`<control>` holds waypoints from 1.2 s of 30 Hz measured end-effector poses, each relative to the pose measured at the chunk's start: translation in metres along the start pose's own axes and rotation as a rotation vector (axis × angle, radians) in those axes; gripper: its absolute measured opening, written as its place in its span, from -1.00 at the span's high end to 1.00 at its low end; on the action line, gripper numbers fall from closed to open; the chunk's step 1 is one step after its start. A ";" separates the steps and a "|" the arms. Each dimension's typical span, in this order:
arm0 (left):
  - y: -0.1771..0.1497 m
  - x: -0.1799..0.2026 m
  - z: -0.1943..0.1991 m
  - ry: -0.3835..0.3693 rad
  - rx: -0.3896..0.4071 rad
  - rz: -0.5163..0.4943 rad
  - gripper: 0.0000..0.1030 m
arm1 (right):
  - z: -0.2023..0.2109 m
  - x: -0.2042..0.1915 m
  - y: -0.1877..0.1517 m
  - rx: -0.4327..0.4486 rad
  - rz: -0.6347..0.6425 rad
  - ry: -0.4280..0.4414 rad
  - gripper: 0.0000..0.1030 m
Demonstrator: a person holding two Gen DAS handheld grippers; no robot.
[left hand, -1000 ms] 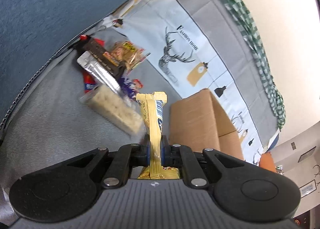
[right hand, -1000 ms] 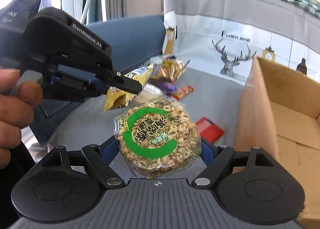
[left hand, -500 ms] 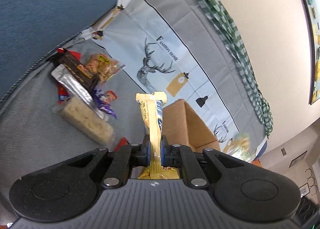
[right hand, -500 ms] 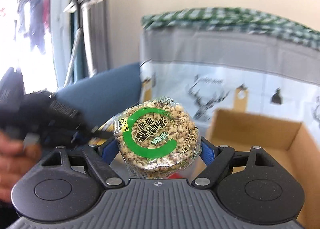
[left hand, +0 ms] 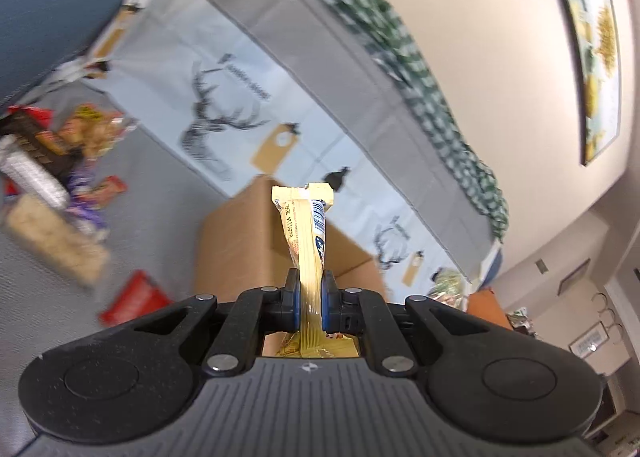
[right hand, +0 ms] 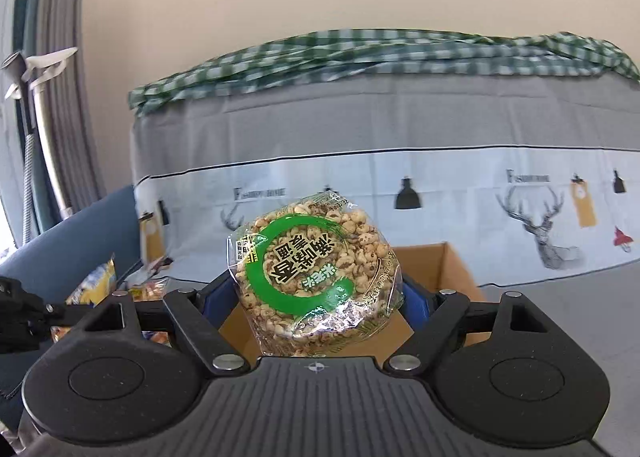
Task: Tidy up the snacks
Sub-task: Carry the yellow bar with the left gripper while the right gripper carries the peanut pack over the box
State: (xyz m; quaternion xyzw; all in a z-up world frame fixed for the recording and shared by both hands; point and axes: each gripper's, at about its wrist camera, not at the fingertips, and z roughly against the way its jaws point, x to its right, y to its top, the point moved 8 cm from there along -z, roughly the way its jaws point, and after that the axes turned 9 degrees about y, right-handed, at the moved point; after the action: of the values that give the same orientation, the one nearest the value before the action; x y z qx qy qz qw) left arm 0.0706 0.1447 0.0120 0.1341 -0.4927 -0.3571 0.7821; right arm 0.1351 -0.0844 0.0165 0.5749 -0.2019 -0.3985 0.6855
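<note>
Clearly, 2 snacks are gripped at once: a yellow bar (left hand: 307, 241) is pinched edge-on by the left gripper (left hand: 307, 297), and a round puffed-grain cake (right hand: 316, 277) is clamped across its width by the right gripper (right hand: 316, 297). Both are carried over the open cardboard box (right hand: 452, 265). Next, each must be lowered inside and released. Loose snacks (left hand: 60, 161) are left beside the box.
</note>
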 end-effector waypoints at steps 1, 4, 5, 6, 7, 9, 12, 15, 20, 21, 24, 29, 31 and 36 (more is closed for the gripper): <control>0.001 0.011 -0.005 -0.009 -0.005 -0.005 0.82 | 0.003 0.005 0.000 0.002 -0.005 -0.007 -0.62; 0.010 0.046 -0.025 -0.045 -0.010 -0.017 0.82 | 0.006 0.020 0.002 0.010 -0.006 -0.035 -0.62; 0.014 0.056 -0.032 -0.060 -0.012 -0.019 0.82 | 0.008 0.026 0.003 0.011 -0.007 -0.047 -0.62; 0.017 0.068 -0.040 -0.076 -0.013 -0.026 0.82 | 0.010 0.029 0.002 0.012 -0.011 -0.057 -0.62; 0.019 0.079 -0.047 -0.092 -0.013 -0.035 0.82 | 0.013 0.032 0.002 0.013 -0.015 -0.065 -0.62; 0.021 0.094 -0.059 -0.116 -0.018 -0.053 0.82 | 0.016 0.039 0.002 0.018 -0.025 -0.083 -0.62; 0.013 0.106 -0.072 -0.148 -0.018 -0.096 0.82 | 0.018 0.046 0.002 0.019 -0.034 -0.105 -0.62; -0.003 0.098 -0.083 -0.151 -0.023 -0.132 0.82 | 0.017 0.049 0.000 0.012 -0.028 -0.120 -0.62; -0.015 0.092 -0.106 -0.115 -0.053 -0.171 0.82 | 0.008 0.048 -0.002 -0.012 0.015 -0.144 -0.62; -0.014 0.093 -0.108 -0.118 -0.053 -0.174 0.82 | 0.005 0.048 -0.002 -0.017 0.021 -0.147 -0.62; -0.009 0.095 -0.111 -0.128 -0.056 -0.156 0.82 | -0.003 0.050 -0.002 -0.027 0.010 -0.156 -0.62; -0.003 0.093 -0.115 -0.133 -0.075 -0.108 0.82 | -0.017 0.050 -0.004 -0.050 -0.013 -0.168 -0.62; -0.003 0.093 -0.115 -0.132 -0.081 -0.106 0.82 | -0.021 0.049 -0.005 -0.058 -0.016 -0.170 -0.62; -0.002 0.092 -0.115 -0.130 -0.086 -0.100 0.82 | -0.024 0.048 -0.007 -0.067 -0.016 -0.174 -0.62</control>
State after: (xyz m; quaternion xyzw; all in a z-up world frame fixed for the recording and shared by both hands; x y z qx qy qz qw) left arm 0.1934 0.0635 0.0184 0.1013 -0.5193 -0.4247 0.7347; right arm 0.1797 -0.1063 -0.0047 0.5163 -0.2427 -0.4590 0.6811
